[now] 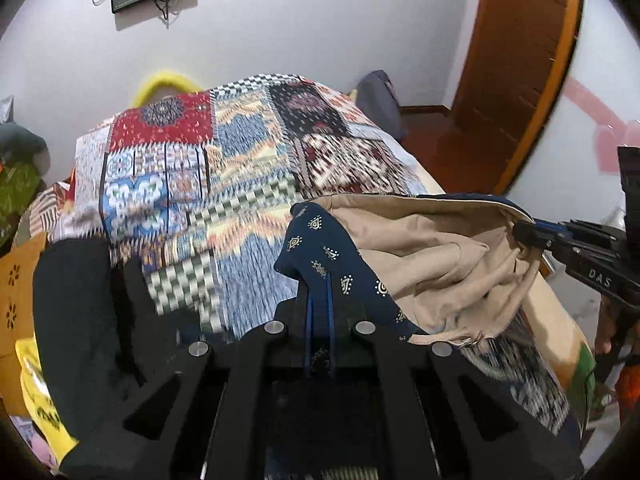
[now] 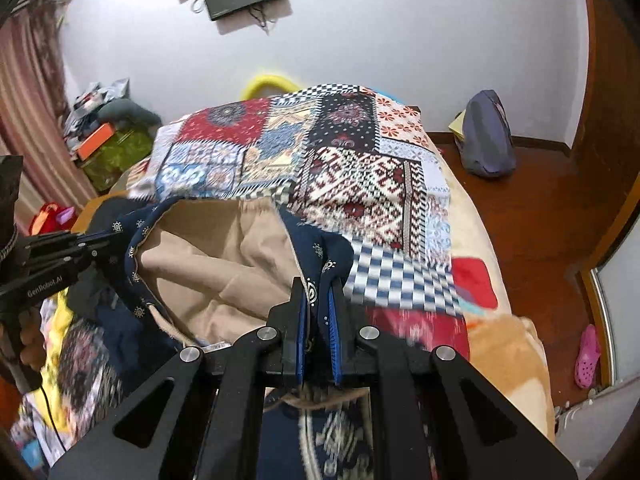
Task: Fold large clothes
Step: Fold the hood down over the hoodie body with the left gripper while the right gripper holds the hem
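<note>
Above the patchwork bedspread (image 2: 360,168), my left gripper (image 1: 318,280) and right gripper (image 2: 320,292) (both clamped tight) pinch the navy garment (image 2: 316,248), beige lining showing.

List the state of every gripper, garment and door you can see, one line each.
left gripper: shut on navy garment
right gripper: shut on navy garment
navy garment: lifted, hanging open, tan lining showing
patchwork bedspread: spread flat on bed
wooden door: ajar
</note>
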A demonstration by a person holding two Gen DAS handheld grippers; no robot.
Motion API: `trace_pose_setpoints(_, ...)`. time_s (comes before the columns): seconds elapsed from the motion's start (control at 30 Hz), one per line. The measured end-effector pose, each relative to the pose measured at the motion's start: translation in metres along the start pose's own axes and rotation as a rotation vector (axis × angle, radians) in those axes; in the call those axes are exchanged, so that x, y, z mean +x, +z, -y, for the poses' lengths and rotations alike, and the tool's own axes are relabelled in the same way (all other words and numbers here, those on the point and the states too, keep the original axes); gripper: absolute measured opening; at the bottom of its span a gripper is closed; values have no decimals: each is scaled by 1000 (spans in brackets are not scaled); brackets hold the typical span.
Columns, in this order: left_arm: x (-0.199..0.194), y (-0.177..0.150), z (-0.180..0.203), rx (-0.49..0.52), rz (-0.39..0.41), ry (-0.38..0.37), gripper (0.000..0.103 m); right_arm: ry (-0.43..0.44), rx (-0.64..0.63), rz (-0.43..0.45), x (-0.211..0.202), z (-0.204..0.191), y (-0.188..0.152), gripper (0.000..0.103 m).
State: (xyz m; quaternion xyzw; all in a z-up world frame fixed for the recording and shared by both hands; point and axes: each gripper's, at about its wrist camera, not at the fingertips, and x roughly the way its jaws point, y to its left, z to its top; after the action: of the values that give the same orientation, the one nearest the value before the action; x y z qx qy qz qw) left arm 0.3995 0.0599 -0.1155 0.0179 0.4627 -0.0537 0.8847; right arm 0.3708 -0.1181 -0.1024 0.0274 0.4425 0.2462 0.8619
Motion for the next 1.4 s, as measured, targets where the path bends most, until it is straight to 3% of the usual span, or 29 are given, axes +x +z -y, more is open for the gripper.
trace_pose_setpoints(0.13,-18,-43,6,20,-26,-4,5,0,-16,-26,-15,-8,-35,9)
trace_pose_setpoints(0.33,-18,-97,2,-29,-86,-22,5,2,17,-93,-15,-10,-85,9)
trace_pose_setpoints(0.53,11,-143,4,-53,-159,42,7,-27,55,-180,7,-3,-123,10)
trace_pose_setpoints(0.67,17,-157,10,-40,-159,79,11,-47,63,-191,15,-1,-132,12)
trace_pose_setpoints(0.73,15,-156,13,-24,-163,97,17,-52,61,-194,13,-1,-129,17)
trace_pose_setpoints(0.8,12,-153,13,-16,-171,106,28,-59,51,-202,11,0,-126,31)
trace_pose_setpoints(0.87,4,-148,12,-19,-157,99,33,-52,32,-192,3,-4,-120,39)
trace_pose_setpoints(1.0,-15,-133,9,-30,-96,81,45,-43,-2,-138,-11,-12,-112,41)
trace_pose_setpoints(1.17,-20,-101,9,-21,-41,66,48,-12,-33,-85,-13,-22,-85,48)
trace_pose_setpoints(1.27,-8,-80,7,-19,-37,64,48,2,-43,-68,-5,-27,-72,54)
trace_pose_setpoints(1.4,17,-58,2,-37,-49,44,48,27,-43,-78,19,-29,-56,55)
